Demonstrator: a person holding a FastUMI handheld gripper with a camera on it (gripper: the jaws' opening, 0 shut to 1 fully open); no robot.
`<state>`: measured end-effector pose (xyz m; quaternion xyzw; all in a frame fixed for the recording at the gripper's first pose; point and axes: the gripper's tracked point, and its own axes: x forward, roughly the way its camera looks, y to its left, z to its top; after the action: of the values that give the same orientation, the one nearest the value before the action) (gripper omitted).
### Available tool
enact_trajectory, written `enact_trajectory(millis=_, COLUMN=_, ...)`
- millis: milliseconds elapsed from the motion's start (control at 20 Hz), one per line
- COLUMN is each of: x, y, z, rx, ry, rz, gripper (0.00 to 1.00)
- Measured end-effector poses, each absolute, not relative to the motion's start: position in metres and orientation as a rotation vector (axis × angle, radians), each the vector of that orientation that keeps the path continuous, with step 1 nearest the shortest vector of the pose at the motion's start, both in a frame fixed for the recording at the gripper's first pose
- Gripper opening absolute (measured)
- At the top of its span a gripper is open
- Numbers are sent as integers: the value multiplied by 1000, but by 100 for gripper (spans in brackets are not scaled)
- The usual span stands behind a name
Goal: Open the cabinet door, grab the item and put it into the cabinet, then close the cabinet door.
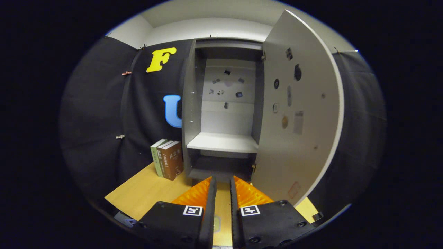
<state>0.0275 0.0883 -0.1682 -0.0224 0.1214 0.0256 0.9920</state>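
A tall grey cabinet point(191, 103) stands on the wooden table, straight ahead of my fingers. Its door point(304, 145) is swung wide open to the right, with small stickers and marks on its inner face. Inside, a pale shelf point(223, 141) lies bare, with a dark lower compartment under it and small stickers on the back wall. Three upright books point(168, 159) lean against the cabinet's left side. My gripper point(223, 178) sits low in front of the cabinet's base. Its fingers are nearly together, with only a narrow slit between them and nothing held.
The wooden table point(145, 193) stretches to the left of my fingers up to the books. Black cloth walls close in the booth on both sides. The open door's lower corner hangs just right of my right finger point(249, 195).
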Motion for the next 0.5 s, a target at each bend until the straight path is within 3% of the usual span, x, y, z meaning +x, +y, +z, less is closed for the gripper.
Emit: enact_trajectory(millis=500, x=53, y=114, z=-327, rx=-32, ry=564, rz=68, gripper=25)
